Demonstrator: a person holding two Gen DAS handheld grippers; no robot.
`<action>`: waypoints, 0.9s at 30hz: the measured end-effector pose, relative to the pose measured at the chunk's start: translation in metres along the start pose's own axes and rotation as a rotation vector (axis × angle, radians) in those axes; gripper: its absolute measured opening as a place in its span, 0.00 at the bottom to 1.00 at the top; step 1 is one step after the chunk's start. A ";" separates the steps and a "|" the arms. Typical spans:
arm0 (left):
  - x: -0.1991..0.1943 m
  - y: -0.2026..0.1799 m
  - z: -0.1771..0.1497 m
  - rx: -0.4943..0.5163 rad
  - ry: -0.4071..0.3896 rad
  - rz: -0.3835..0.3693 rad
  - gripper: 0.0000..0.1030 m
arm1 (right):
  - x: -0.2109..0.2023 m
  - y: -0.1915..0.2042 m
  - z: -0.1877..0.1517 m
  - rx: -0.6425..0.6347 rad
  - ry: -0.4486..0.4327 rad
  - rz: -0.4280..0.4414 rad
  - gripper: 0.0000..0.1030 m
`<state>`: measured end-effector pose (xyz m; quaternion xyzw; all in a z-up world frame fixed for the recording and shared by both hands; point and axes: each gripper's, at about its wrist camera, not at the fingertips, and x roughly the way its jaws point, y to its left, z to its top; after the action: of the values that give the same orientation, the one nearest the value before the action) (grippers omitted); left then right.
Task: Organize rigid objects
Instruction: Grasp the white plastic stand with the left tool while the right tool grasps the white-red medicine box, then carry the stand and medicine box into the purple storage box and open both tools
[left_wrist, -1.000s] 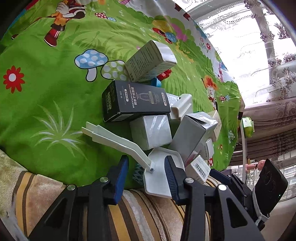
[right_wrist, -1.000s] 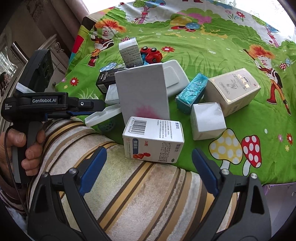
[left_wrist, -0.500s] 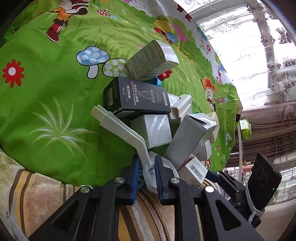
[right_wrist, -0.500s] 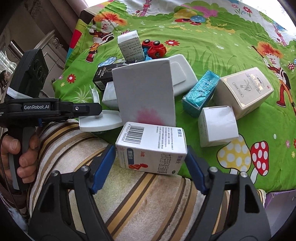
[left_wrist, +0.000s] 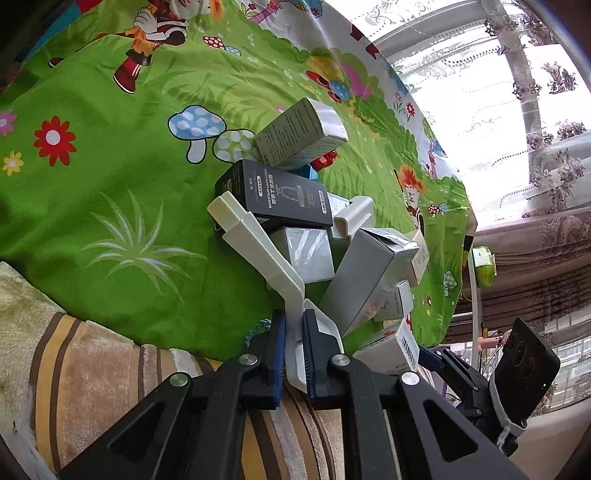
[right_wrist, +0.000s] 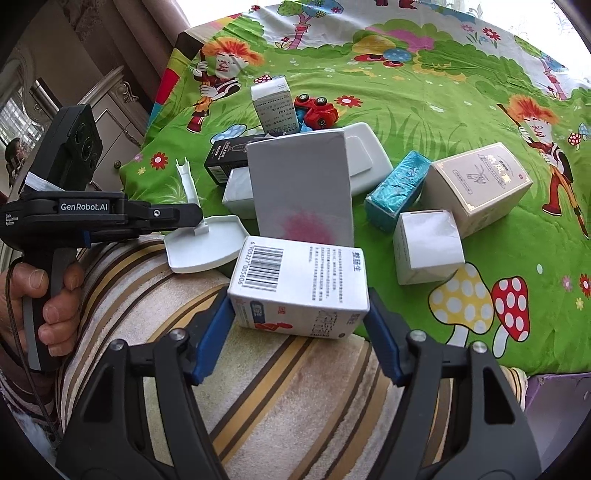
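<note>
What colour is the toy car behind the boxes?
Red, with white wheels; the toy car shows best in the right wrist view.

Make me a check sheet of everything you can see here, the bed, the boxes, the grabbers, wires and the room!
Surface: green cartoon sheet over a striped blanket.
Job's things: barcode box at the sheet's near edge; tall white box behind it; black box; teal box; beige box; small white box; white plastic stand.
Clutter: red toy car behind the pile.
Grippers: left gripper shut on the white plastic stand; right gripper with pads against both sides of the barcode box.
Cables: thin cord by the person's hand.
Surroundings: lace curtain; cabinet.
</note>
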<state>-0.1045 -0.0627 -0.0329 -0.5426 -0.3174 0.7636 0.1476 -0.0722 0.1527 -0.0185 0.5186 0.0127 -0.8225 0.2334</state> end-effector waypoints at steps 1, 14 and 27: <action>-0.002 0.000 -0.001 -0.002 -0.005 -0.005 0.09 | -0.003 0.001 -0.001 0.001 -0.010 -0.002 0.70; -0.034 -0.030 -0.025 0.069 -0.106 -0.074 0.09 | -0.049 -0.008 -0.027 0.057 -0.121 -0.051 0.70; -0.016 -0.098 -0.058 0.249 -0.042 -0.155 0.09 | -0.099 -0.052 -0.073 0.197 -0.185 -0.098 0.70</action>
<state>-0.0570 0.0207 0.0294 -0.4778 -0.2641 0.7945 0.2659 0.0039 0.2548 0.0211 0.4596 -0.0642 -0.8745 0.1412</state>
